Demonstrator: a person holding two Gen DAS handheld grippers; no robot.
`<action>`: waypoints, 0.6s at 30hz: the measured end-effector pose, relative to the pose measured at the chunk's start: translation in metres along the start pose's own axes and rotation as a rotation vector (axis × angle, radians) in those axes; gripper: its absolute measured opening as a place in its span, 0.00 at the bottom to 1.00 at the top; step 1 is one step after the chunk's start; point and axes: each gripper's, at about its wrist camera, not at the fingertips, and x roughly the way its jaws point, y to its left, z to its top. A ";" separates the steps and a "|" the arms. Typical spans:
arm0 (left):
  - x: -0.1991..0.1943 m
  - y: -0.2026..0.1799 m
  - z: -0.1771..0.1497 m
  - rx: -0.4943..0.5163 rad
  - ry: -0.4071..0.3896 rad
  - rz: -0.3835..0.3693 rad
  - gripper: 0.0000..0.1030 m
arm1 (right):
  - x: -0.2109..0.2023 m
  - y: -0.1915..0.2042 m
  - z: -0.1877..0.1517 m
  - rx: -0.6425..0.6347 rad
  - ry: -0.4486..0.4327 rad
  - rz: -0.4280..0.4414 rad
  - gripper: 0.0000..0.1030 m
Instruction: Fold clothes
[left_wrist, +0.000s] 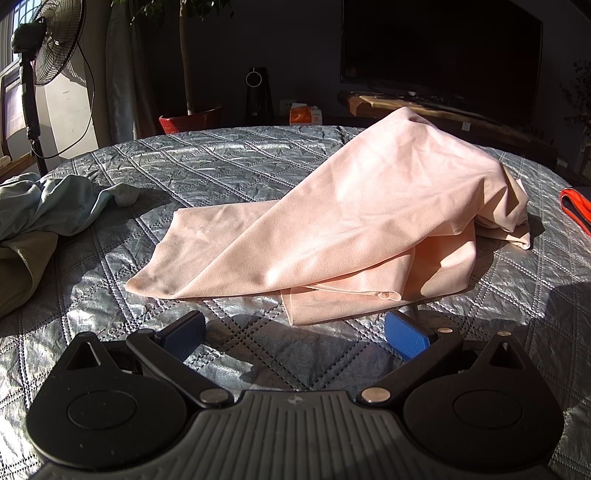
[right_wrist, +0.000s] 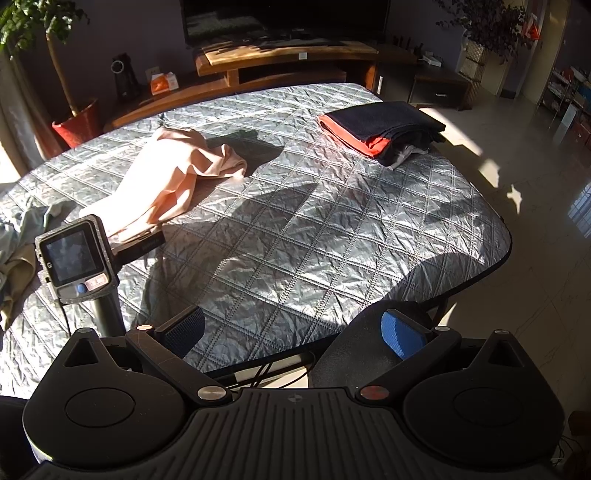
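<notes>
Pink garment (left_wrist: 332, 221) lies just beyond the left gripper's (left_wrist: 295, 332) spread, empty fingers.

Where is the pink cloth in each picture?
Left wrist view: the pink cloth fills the middle, lying rumpled on the grey quilted cover, just beyond the open left claw.
Right wrist view: the pink cloth lies small at upper left, far from the open right claw.
Shared landmark: the red plant pot, behind the cover in both.
</notes>
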 end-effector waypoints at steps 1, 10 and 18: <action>0.000 0.000 0.000 0.000 0.000 0.000 1.00 | 0.000 0.000 0.000 0.000 0.000 0.000 1.00; 0.000 0.000 0.000 0.000 0.000 0.000 1.00 | 0.008 0.003 0.001 -0.011 0.012 -0.012 1.00; 0.000 0.000 0.000 0.000 0.000 0.000 1.00 | 0.064 0.032 0.026 -0.072 -0.010 -0.007 1.00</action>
